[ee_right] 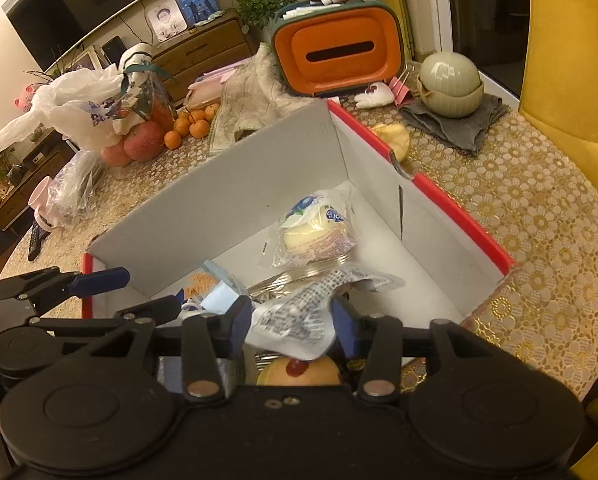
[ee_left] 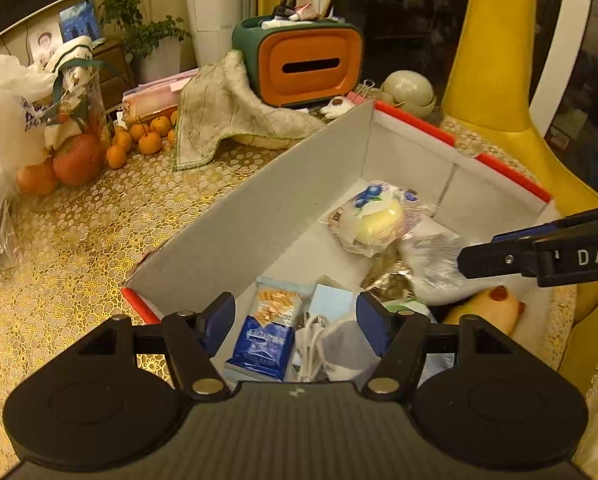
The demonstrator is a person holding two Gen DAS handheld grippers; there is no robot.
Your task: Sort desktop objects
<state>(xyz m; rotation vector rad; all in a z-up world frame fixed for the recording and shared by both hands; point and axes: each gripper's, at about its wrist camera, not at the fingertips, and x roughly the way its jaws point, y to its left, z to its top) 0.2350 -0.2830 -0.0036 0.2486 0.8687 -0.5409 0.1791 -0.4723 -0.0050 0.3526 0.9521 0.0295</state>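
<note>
An open white cardboard box (ee_left: 259,208) with red edges sits on the gold-patterned table. Inside lie a wrapped round bun with a blue label (ee_left: 379,216) (ee_right: 319,228), a blue snack packet (ee_left: 263,340), a white cable (ee_left: 311,344) and a yellow item with a red spot (ee_left: 491,308) (ee_right: 299,372). My left gripper (ee_left: 295,320) hangs open over the box's near end, with the packet and cable below it. My right gripper (ee_right: 291,320) is open; a white printed packet (ee_right: 295,316) sits blurred and loose between its fingers. From the left wrist view it reaches in at the right (ee_left: 479,250).
An orange and green tissue holder (ee_left: 299,64) stands behind the box, with a rumpled cloth (ee_left: 223,108) draped beside it. Tangerines (ee_left: 147,136), apples (ee_left: 75,160) and plastic bags crowd the left. Stacked bowls (ee_right: 451,80) rest on a grey cloth. A yellow chair (ee_left: 495,80) stands close on the right.
</note>
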